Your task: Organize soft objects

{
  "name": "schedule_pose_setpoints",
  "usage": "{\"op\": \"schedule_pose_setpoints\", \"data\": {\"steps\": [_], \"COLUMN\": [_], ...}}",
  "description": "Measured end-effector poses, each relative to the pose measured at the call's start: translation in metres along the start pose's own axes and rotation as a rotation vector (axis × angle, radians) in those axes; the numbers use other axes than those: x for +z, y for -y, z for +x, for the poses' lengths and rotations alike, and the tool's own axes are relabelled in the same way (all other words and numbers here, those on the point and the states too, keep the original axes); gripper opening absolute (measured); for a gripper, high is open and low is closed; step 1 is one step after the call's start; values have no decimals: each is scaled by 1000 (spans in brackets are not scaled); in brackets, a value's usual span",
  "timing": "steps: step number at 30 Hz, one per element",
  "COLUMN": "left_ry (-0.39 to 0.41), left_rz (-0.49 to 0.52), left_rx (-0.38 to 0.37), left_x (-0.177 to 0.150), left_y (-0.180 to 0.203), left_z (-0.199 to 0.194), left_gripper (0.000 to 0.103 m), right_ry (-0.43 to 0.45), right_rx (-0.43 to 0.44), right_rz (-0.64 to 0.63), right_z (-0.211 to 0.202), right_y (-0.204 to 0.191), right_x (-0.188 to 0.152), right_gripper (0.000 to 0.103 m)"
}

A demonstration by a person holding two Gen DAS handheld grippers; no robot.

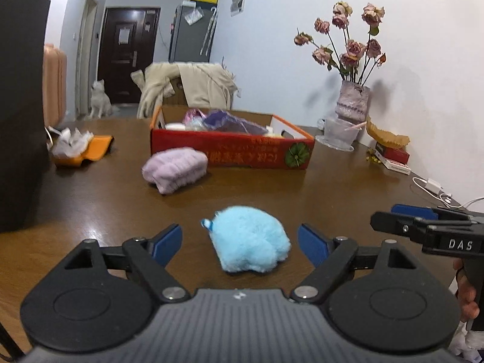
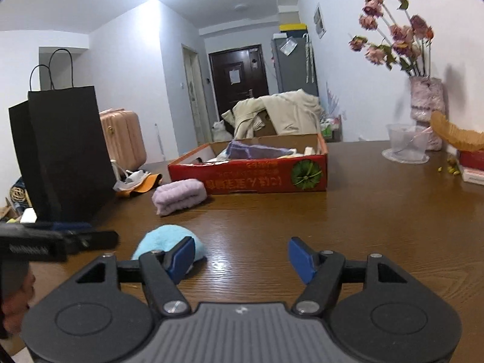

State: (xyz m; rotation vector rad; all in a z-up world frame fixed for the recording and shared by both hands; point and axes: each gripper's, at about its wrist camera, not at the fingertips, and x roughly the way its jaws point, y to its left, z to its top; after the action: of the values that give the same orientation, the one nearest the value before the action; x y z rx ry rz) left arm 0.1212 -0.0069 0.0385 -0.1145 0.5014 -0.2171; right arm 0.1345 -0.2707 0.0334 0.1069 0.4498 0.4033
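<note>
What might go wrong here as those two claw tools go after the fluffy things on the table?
The blue pompom lies between the open left gripper's pads untouched; being fluffy, it may slip out or be caught only by its fuzz. The right gripper hovers close beside, so the two tools might bump. The lilac towel lies against the red box, so grabbing it could nudge the box.

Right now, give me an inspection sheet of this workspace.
Surface: brown wooden table, glossy.
Job's things: blue fluffy pom-pom near the table's front; folded lilac towel lying just in front of the red cardboard box, which already holds purple and white items.
Clutter: black paper bag, orange pouch with crumpled tissue, vase of dried roses, clear plastic cup.
Grippers: left gripper open, pom-pom between its fingers, untouched; right gripper open, empty.
Cables: white charger and cord at the table edge.
Surroundings: dark door, pink suitcase, grey fridge, white dog.
</note>
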Motion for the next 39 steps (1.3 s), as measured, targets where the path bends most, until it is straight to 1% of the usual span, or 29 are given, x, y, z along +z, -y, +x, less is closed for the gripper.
{"op": "schedule_pose_setpoints", "data": {"steps": [2,3,5,6,8,9,10,11,12,13,14,15,16,18,20,24,27,30,32,33,37,39], "left_ry": [-26,-35,-52,-61,-98,-112,-127,-139,-148,-158,-162,-162,-162,-162,-165,-169,-159,-106,-65,-42,31,41], "left_rz": [-21,-32,-60,-77,-126,-147,-166,-184,-200,-214,-225,-235,-244,-250,-262,-254,-256,-229,-207,-195,-121,-93], "left_rx": [-11,-19,-36,-43,-55,-65,-76,-87,-99,-114,-132,-156,-170,-168,-173,-174,-183,-219,-238,-248,-241,-216], "left_x": [-2,-2,-1,0,3,4,4,4,4,3,2,2,2,3,5,9,17,38,59,75,138,168], "left_y": [-3,-5,-12,-16,-26,-30,-35,-39,-42,-45,-47,-48,-49,-51,-53,-50,-47,-43,-42,-42,-40,-41], "left_z": [9,14,23,29,43,49,54,59,64,68,71,73,74,77,80,83,85,84,89,94,121,145], "left_gripper": [79,78,69,66,58,55,51,50,49,45,38,35,35,34,34,34,33,33,33,33,33,33], "right_ry": [-22,-38,-64,-84,-112,-129,-147,-165,-177,-188,-200,-212,-223,-223,-222,-222,-210,-165,-131,-104,-31,-22], "right_rx": [21,39,87,115,153,166,180,189,199,206,207,210,217,224,232,236,232,236,245,252,277,275], "right_rz": [17,36,75,92,113,121,128,137,142,144,147,155,163,177,178,186,188,196,196,185,147,117], "right_z": [9,15,30,40,60,71,82,92,102,109,116,123,128,131,133,134,131,125,127,131,160,185], "right_y": [-1,0,0,-1,-5,-8,-10,-13,-16,-18,-19,-20,-21,-19,-19,-15,-12,-4,3,8,26,35], "right_x": [2,3,6,8,9,10,10,10,10,10,9,8,7,6,7,8,13,30,50,65,126,153], "right_gripper": [67,67,62,61,59,59,56,53,53,52,49,46,40,39,35,31,31,31,31,31,31,31]}}
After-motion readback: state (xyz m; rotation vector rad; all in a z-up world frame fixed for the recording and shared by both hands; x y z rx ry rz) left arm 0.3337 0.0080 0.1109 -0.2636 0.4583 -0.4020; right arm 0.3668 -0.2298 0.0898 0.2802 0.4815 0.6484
